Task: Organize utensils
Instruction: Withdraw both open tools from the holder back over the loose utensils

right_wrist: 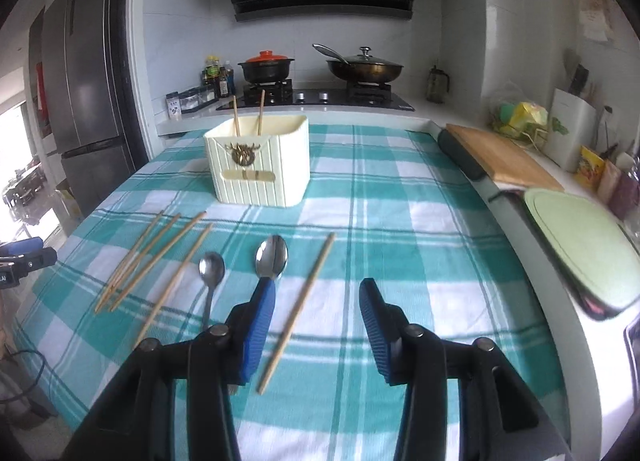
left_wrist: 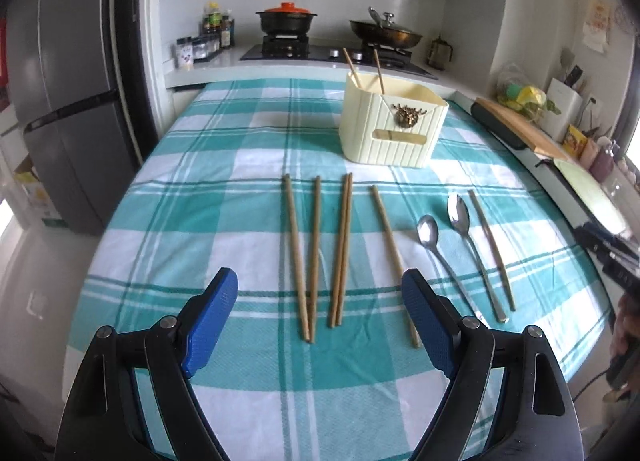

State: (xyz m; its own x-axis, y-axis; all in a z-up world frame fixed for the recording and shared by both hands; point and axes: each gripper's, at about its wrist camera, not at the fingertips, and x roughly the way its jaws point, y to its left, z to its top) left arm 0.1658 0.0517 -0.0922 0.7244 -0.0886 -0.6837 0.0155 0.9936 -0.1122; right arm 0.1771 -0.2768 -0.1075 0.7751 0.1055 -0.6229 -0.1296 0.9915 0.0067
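Both grippers hover empty over the checked tablecloth (left_wrist: 192, 165). Left gripper (left_wrist: 320, 309) is spread wide above the near ends of four chopsticks (left_wrist: 320, 249) lying in two pairs; right gripper (right_wrist: 318, 321) is part open, w/ a lone chopstick (right_wrist: 298, 311) lying between its fingers, untouched.

Likely step: pick up a stick & drop it in the cream holder (left_wrist: 392, 125), which already has two chopsticks (left_wrist: 366, 67) standing at the back.

Advice: grab near the thick end, lift clear of the cloth, tip upright before lowering in.

Two spoons (right_wrist: 240, 265) lie just beside the right gripper's target, so a sloppy close could nudge one. Cutting board (right_wrist: 500, 157) & stove (right_wrist: 320, 95) are well apart, no obstacle.
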